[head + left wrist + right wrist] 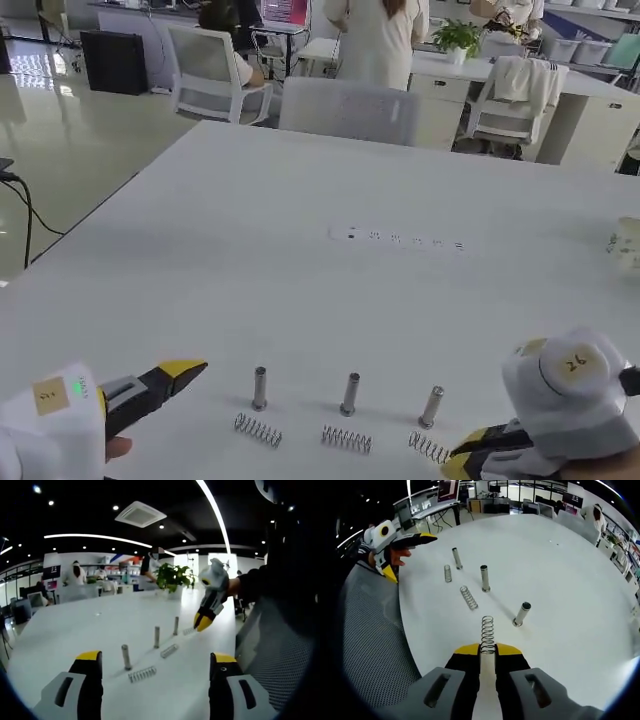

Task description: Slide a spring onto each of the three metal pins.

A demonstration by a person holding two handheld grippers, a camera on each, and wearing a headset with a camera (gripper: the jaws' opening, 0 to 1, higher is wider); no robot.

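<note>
White counter point(300, 220) carries three upright metal pins in a row, each with a spring lying flat just in front of it. The left gripper point(156, 658) hangs over the counter's near edge, jaws spread wide and holding nothing. The right gripper point(487, 649) pinches the near end of the right spring point(487, 629), which rests on the counter beside the right pin point(521, 614). The left pin point(260, 388) and middle pin point(351, 393) stand bare, with the left spring point(258, 430) and middle spring point(346, 438) lying loose.
</note>
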